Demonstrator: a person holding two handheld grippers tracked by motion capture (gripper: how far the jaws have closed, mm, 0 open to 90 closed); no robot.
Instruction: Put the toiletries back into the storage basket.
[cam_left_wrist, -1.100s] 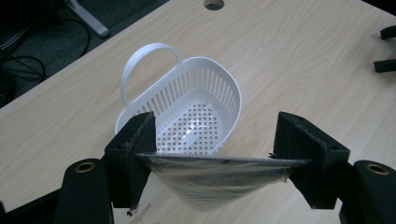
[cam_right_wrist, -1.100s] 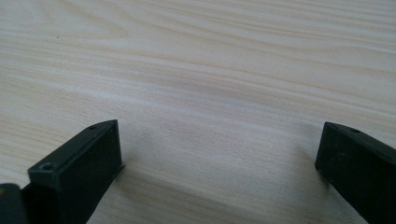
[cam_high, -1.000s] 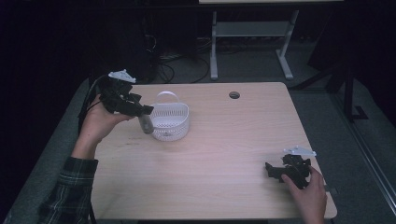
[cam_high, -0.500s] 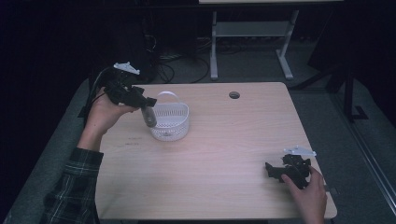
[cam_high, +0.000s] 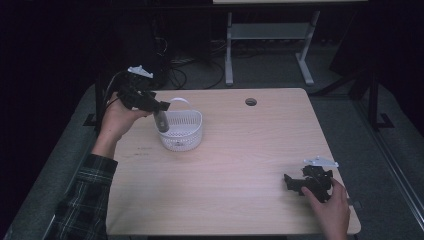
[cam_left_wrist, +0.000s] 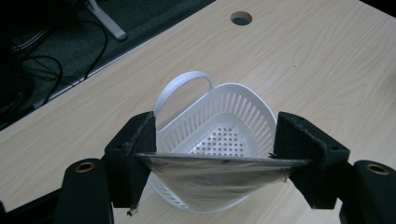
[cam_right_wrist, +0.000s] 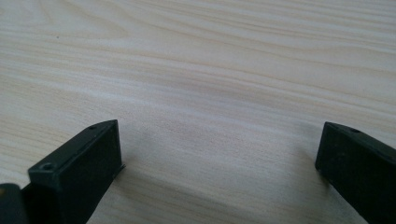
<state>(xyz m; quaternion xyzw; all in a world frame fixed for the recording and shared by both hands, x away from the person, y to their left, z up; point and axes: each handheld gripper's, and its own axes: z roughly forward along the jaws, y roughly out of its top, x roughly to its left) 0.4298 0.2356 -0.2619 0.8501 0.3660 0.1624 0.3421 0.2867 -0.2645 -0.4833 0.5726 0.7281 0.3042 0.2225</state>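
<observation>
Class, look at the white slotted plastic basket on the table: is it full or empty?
Empty. In the left gripper view the white slotted plastic basket shows its bare perforated floor; the flat silvery packet held in the left gripper hangs above its rim, not inside.

Your flat grey packet (cam_left_wrist: 219, 170) hides the white basket's (cam_left_wrist: 233, 116) near rim; its print is too blurred to read.

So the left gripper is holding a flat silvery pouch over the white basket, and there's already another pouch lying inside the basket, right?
Not quite. The left gripper does hold a flat silvery pouch over the white basket, but the basket is empty: the left gripper view shows its bare perforated bottom.
</observation>
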